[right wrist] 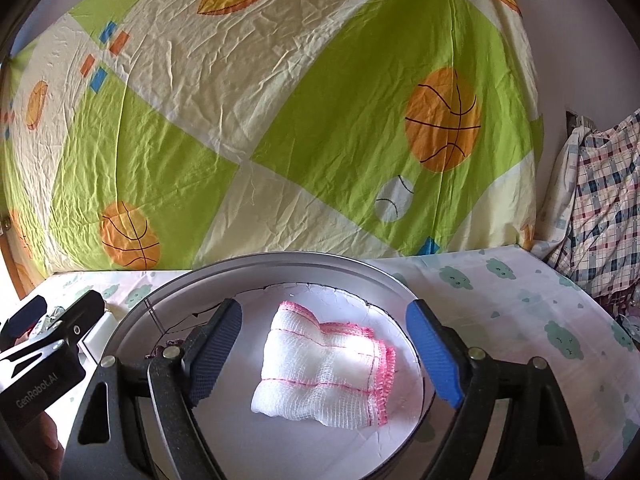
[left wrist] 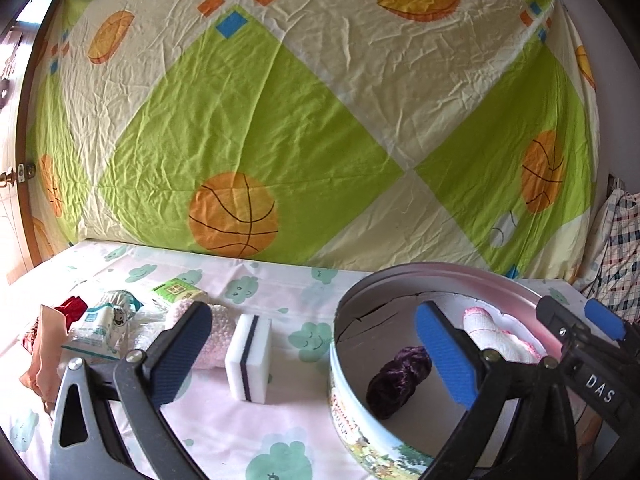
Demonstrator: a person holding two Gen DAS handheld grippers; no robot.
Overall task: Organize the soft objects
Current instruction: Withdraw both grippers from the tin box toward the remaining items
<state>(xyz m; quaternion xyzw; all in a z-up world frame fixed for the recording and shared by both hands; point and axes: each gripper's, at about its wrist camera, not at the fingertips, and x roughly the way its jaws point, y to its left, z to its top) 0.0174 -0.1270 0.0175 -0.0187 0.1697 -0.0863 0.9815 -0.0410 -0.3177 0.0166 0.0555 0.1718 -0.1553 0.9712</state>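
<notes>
Where legible, "DAS" on right tool (left wrist: 604,320) ("GenRobot.AI" on left tool (right wrist: 24,316)).

- Home bedroom, lived-in.
- Bed (left wrist: 256,420) covered by pale sheet with green cloud print.
- Big crumpled sheet (left wrist: 304,120) with basketball print hung behind it as backdrop.
- Plaid bedding (right wrist: 600,200) bunched at right.
- Wooden door (left wrist: 16,184) with brass knob at left edge.
- Tissue packs (left wrist: 100,328), household soft bits on bed.

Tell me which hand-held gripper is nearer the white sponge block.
Left. The left hand-held gripper frames the white sponge block between its open fingers; the right hand-held gripper hangs over the round tin.
</notes>
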